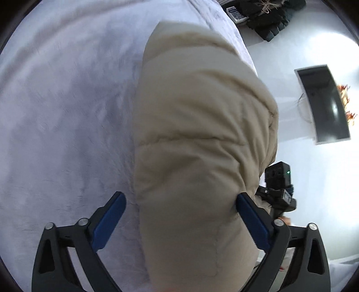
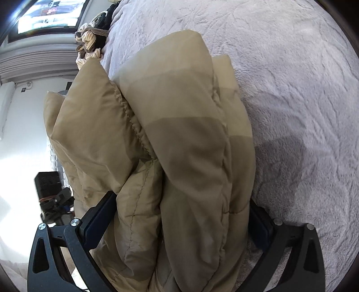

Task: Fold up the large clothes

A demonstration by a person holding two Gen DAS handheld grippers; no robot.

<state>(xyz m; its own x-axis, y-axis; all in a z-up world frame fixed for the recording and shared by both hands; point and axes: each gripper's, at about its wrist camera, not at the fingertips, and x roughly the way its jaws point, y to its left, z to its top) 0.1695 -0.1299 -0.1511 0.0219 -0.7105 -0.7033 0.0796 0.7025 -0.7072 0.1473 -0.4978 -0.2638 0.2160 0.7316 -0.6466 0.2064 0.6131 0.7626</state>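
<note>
A beige puffer jacket point(image 1: 197, 134) lies bunched over a pale lilac fleece blanket point(image 1: 67, 107). My left gripper point(image 1: 181, 202) stands wide open, with the jacket's bulk between its blue pads; the right pad touches the fabric and the left pad stands clear of it. In the right wrist view the folded jacket point(image 2: 179, 157) fills the space between the fingers of my right gripper point(image 2: 179, 209), which is also wide, with both pads against the padded layers. The other gripper's black body point(image 1: 278, 186) shows past the jacket.
A dark screen point(image 1: 323, 103) hangs on the white wall at the right. Dark bags point(image 1: 264, 20) lie beyond the bed. A pile of striped clothes point(image 2: 89, 42) sits at the bed's far edge under a window point(image 2: 49, 13).
</note>
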